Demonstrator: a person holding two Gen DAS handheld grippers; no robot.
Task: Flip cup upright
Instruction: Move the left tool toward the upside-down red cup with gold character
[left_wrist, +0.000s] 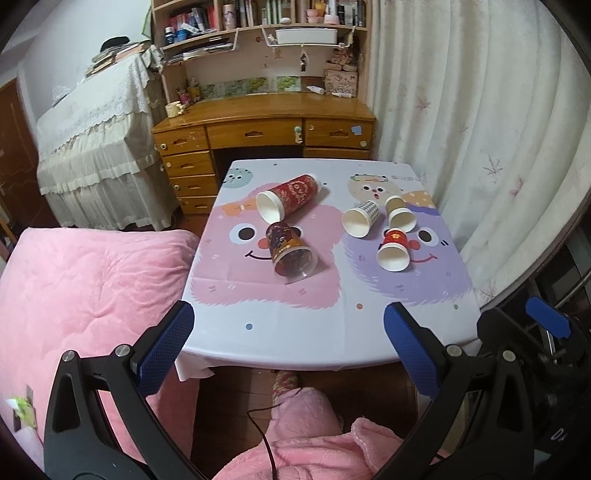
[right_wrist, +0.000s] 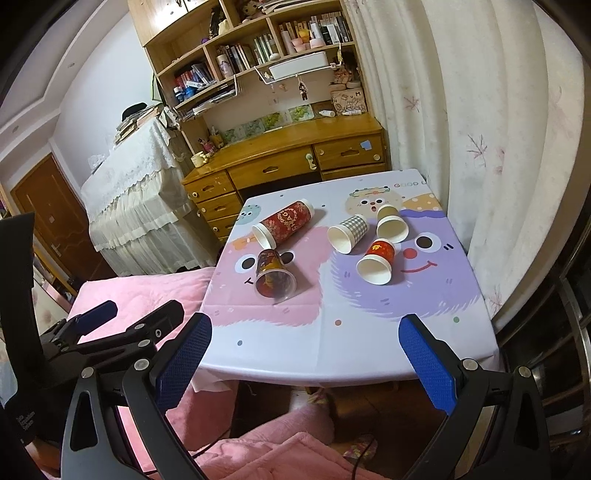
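Observation:
Several cups lie on their sides on the cartoon-print table (left_wrist: 314, 332). A tall red patterned cup (left_wrist: 290, 195) (right_wrist: 284, 222) lies at the far left. A clear cup with a dark red sleeve (left_wrist: 290, 251) (right_wrist: 273, 274) lies nearer. On the right lie a checked cup (left_wrist: 362, 218) (right_wrist: 347, 232), a tan cup (left_wrist: 400, 214) (right_wrist: 391, 223) and a small red cup (left_wrist: 393, 247) (right_wrist: 376, 260). My left gripper (left_wrist: 288, 347) is open and empty, short of the table's near edge. My right gripper (right_wrist: 304, 354) is open and empty at the near edge.
A pink quilted bed (left_wrist: 85, 288) lies left of the table. A wooden desk (left_wrist: 266, 125) with shelves stands behind it. White curtains (left_wrist: 480, 129) hang at the right. My pink-clad legs (left_wrist: 306, 435) are below the table's edge. The left gripper (right_wrist: 92, 332) shows at left in the right wrist view.

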